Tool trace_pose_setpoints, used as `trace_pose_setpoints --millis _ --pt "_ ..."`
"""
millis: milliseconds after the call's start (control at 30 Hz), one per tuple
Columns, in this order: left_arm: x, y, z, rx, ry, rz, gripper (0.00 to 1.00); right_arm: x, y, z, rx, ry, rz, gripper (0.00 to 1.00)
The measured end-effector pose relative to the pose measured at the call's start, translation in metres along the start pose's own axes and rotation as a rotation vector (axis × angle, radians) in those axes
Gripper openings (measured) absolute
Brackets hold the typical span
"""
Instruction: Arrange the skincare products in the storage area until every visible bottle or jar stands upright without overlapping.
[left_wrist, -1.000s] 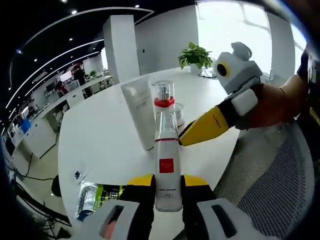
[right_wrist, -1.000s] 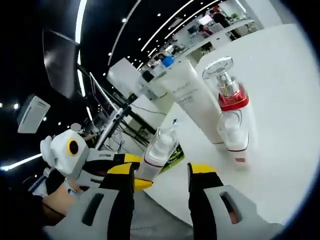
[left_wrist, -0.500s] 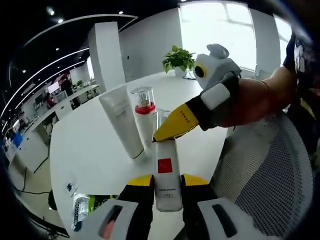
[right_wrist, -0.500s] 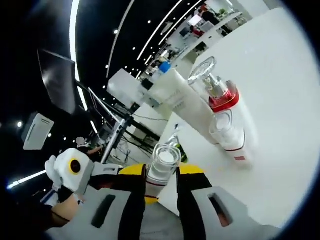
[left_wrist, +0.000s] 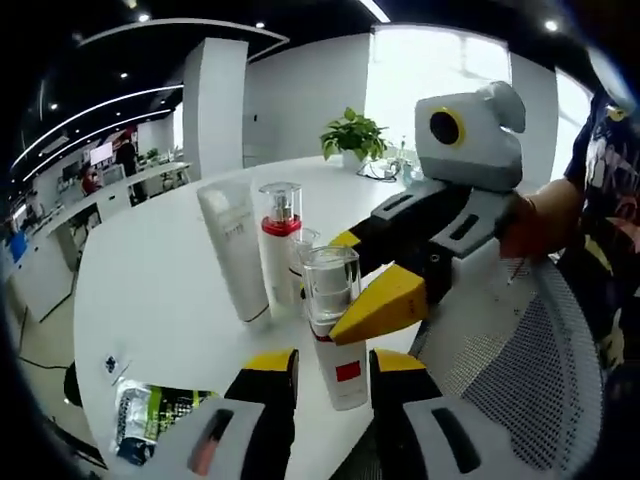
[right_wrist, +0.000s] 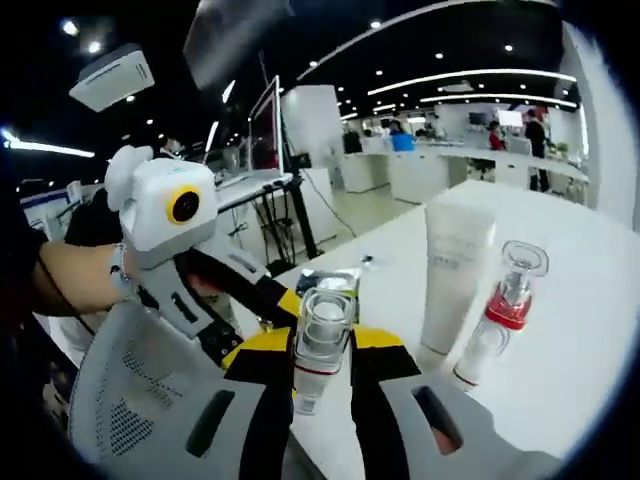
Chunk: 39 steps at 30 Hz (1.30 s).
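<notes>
The right claw (right_wrist: 322, 352) pinches a clear-capped bottle (right_wrist: 321, 340) just under its cap, its yellow tips pressed against both sides. In the left gripper view the left claw (left_wrist: 322, 362) flanks the same bottle's (left_wrist: 334, 330) lower body with its red label; whether its tips touch the bottle I cannot tell. The bottle leans slightly above the near edge of the white desk (left_wrist: 160, 290). Just behind it stand a white tube (left_wrist: 232, 250) and a red-collared pump bottle (left_wrist: 280, 245), close together. A green packet (left_wrist: 155, 410) lies at the desk's near edge.
</notes>
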<state>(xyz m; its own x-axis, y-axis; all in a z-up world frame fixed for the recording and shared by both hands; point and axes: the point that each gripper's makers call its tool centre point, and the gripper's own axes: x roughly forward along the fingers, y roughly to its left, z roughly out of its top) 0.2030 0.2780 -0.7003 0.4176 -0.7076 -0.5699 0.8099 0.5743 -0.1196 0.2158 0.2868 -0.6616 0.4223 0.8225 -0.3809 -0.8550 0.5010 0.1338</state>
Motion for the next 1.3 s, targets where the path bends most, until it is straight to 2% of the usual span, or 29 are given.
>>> trace_pose_setpoints --millis 100,167,233,300,433,533,667,767,833,900,967,1100,1200,1300 --pt "0.002 -0.007 -0.008 0.041 0.047 -0.020 0.29 -0.004 0.007 0.006 0.007 -0.021 0.057 0.19" --pt "0.002 -0.009 -0.008 0.053 0.044 -0.026 0.28 -0.006 0.009 0.009 0.001 -0.033 0.083 0.19" --pt "0.002 -0.011 -0.006 0.058 0.036 -0.044 0.27 -0.008 0.012 0.013 -0.046 -0.041 0.103 0.19" --pt "0.000 -0.016 0.000 0.034 0.005 -0.078 0.26 -0.008 0.015 0.012 -0.092 -0.021 0.121 0.19" --pt "0.000 -0.019 -0.006 0.015 0.035 -0.113 0.25 -0.011 0.026 0.002 -0.205 0.026 0.187 0.19" --pt "0.002 -0.028 -0.008 0.047 0.049 -0.139 0.25 -0.013 0.028 0.000 -0.201 0.031 0.202 0.19" --pt "0.004 -0.028 -0.011 0.054 0.061 -0.138 0.24 -0.012 0.028 -0.004 -0.210 0.042 0.195 0.19" --pt "0.005 -0.018 -0.014 0.107 0.079 -0.061 0.23 -0.009 0.023 -0.008 -0.212 0.054 0.159 0.20" --pt "0.006 -0.019 -0.015 0.106 0.086 -0.061 0.22 -0.009 0.023 -0.008 -0.201 0.063 0.161 0.20" --pt "0.007 -0.014 -0.015 0.142 0.085 -0.029 0.22 -0.009 0.021 -0.009 -0.182 0.064 0.157 0.20" --pt "0.007 -0.013 -0.016 0.121 0.092 -0.026 0.22 -0.011 0.017 -0.009 -0.168 0.065 0.138 0.22" --pt "0.007 -0.003 -0.017 0.116 0.103 0.020 0.22 -0.014 0.007 -0.006 -0.107 0.047 0.091 0.32" --pt "0.008 0.008 -0.020 0.103 0.123 0.068 0.22 -0.014 0.001 -0.012 -0.076 0.081 0.070 0.32" --pt "0.008 0.020 -0.018 0.056 0.121 0.121 0.22 -0.016 -0.015 -0.020 -0.030 0.118 -0.009 0.32"
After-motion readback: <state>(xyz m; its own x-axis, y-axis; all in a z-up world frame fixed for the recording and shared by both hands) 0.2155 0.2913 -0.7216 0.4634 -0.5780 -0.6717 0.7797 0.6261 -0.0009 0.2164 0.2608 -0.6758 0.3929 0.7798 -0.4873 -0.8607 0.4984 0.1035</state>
